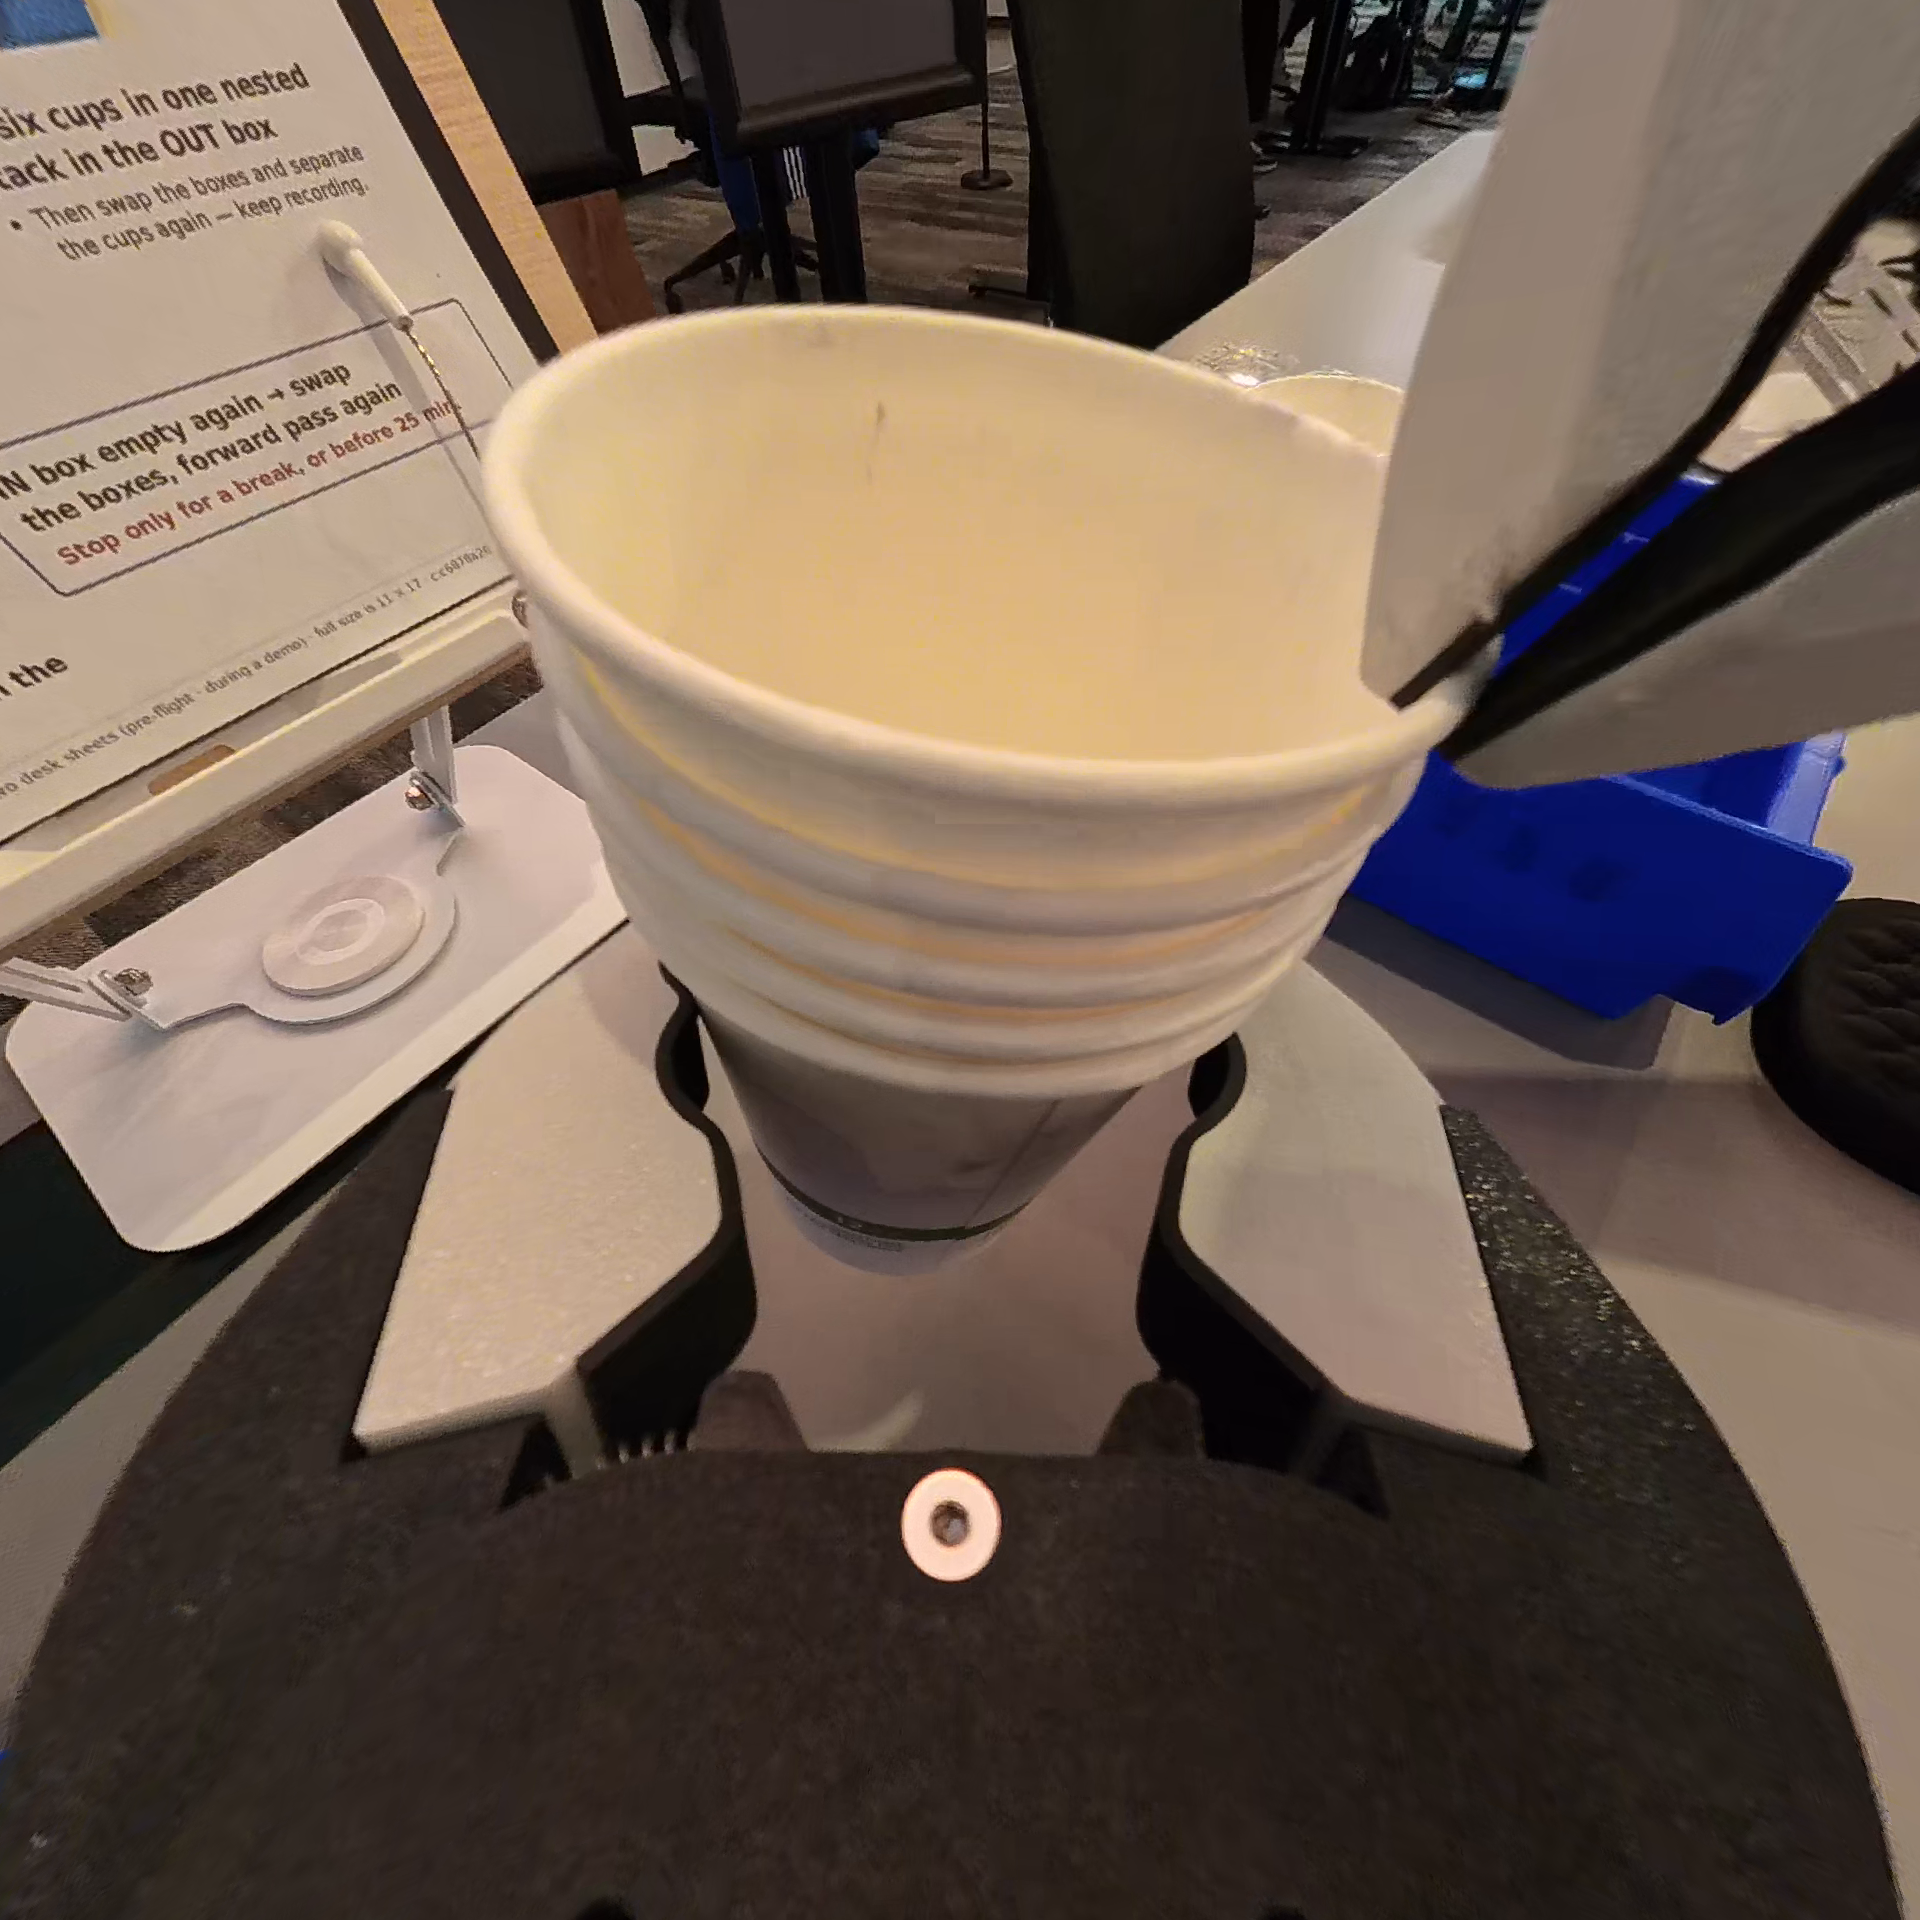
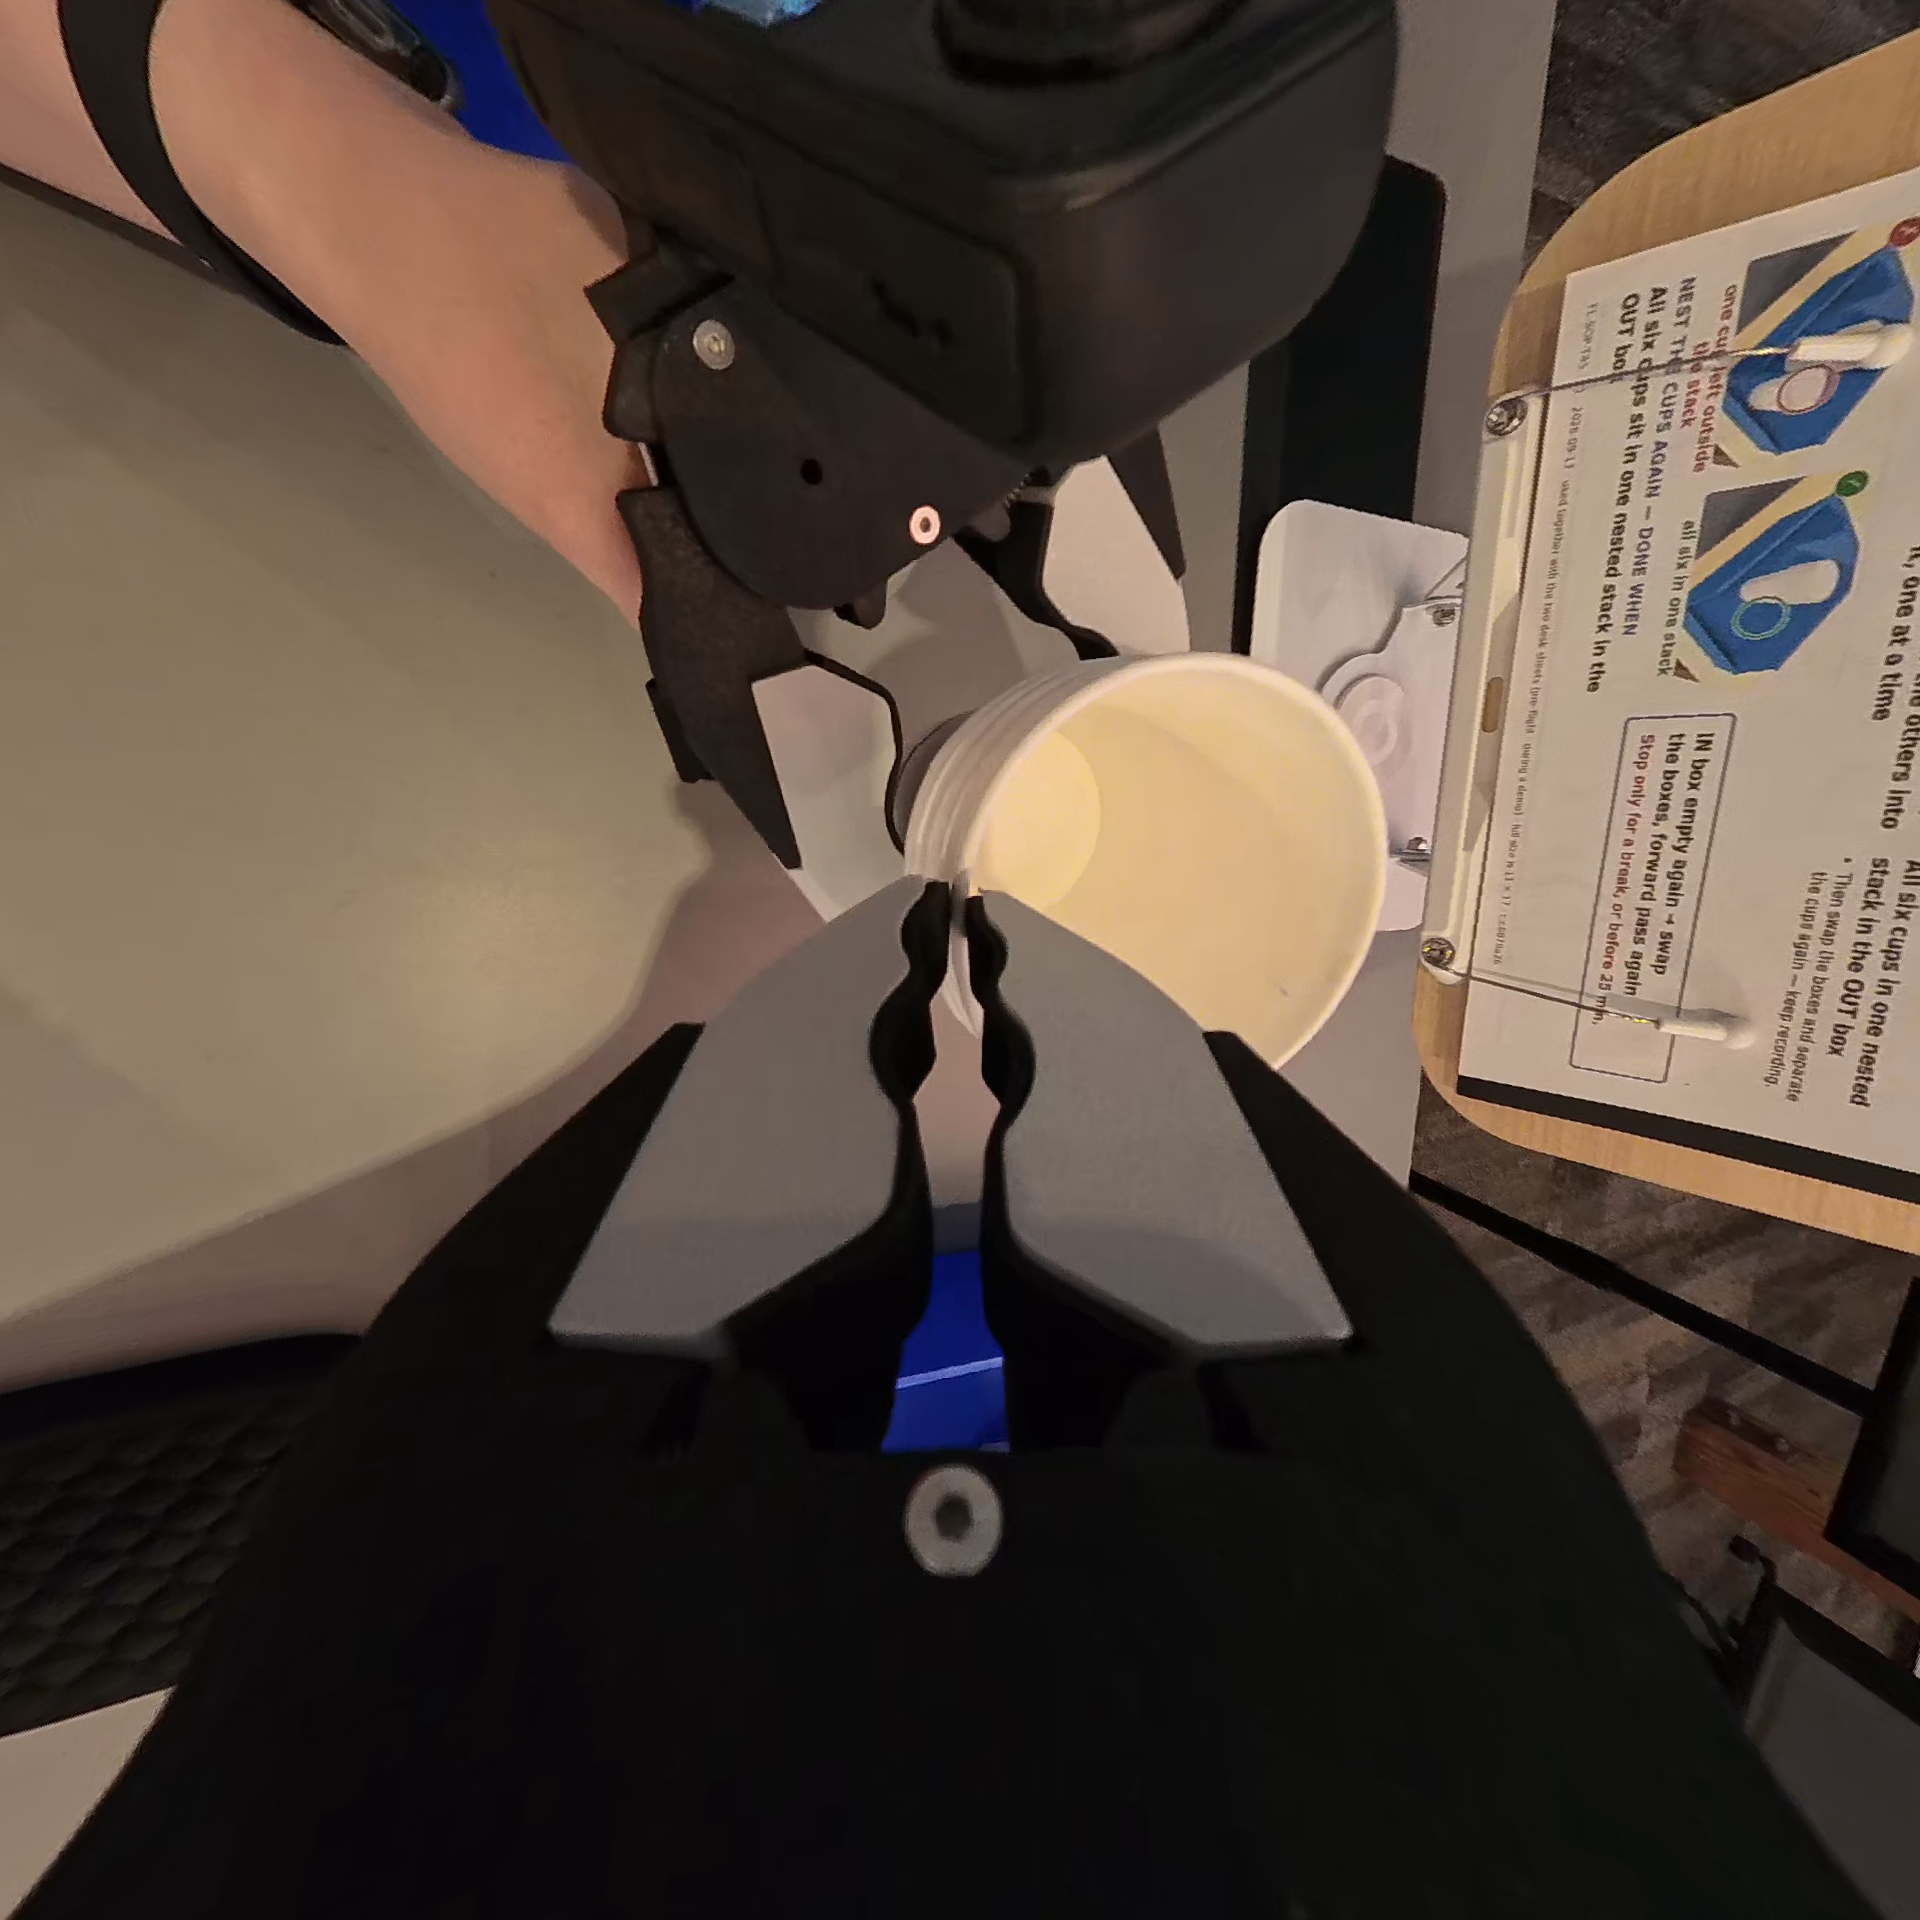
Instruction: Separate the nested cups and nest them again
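A stack of several nested white paper cups (image 1: pixel 935 831) fills the left wrist view, mouth toward the camera, held above the table. My left gripper (image 1: pixel 951 1049) is shut on the stack's dark lower body. The stack also shows in the right wrist view (image 2: pixel 1132 821), with the left gripper (image 2: pixel 935 686) behind it. My right gripper (image 2: pixel 958 899) is shut on the rim of the innermost cup, one finger inside and one outside. In the left wrist view the right gripper's fingertips (image 1: pixel 1455 675) pinch the rim at the stack's right side.
A blue bin (image 1: pixel 1621 883) sits on the white table to the right of the stack. An instruction sheet on a white stand (image 1: pixel 208 416) is at the left; the stand also shows in the right wrist view (image 2: pixel 1683 727). A black round object (image 1: pixel 1849 1039) lies at the far right.
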Tool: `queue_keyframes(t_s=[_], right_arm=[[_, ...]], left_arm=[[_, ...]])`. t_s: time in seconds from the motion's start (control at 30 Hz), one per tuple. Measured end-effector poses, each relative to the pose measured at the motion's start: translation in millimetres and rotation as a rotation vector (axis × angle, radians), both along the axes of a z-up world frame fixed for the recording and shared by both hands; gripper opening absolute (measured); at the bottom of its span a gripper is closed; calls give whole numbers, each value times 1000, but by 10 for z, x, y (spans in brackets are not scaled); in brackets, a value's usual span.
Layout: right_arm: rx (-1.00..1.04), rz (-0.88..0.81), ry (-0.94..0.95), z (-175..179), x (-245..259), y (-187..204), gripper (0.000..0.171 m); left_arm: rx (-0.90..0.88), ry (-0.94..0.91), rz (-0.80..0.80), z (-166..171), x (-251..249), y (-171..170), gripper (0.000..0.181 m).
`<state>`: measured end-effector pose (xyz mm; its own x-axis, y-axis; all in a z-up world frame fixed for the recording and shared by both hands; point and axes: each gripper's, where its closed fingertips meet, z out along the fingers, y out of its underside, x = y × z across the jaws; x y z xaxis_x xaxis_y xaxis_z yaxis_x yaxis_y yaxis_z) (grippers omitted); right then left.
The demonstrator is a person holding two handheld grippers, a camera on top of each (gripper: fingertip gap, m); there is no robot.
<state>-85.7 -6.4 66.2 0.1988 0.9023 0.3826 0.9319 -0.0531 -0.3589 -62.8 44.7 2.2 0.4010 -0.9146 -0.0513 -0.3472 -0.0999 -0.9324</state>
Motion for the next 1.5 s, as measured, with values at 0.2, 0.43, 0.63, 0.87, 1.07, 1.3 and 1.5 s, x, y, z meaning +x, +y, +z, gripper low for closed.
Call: queue_keyframes(t_s=[0.2,0.43,0.63,0.87,1.07,1.3,1.5], right_arm=[[25,-14,52,201,11,15,3],[124,-76,148,864,167,48,3],[239,-213,208,1384,709,-27,3],[180,-552,120,840,1936,16,3],[36,-689,47,-122,2458,28,4],[-50,-683,-21,-824,2465,113,4],[-92,-681,-44,-1174,2470,220,4]], left_arm=[[-13,8,2,-40,-8,21,93],[-33,9,3,-88,-9,45,93],[-52,11,12,-119,-38,88,93],[-59,-9,16,-65,-71,111,92],[-59,-8,14,-67,-72,105,93],[-47,-9,0,-43,-60,78,93],[-47,-11,2,-30,-74,89,92]])
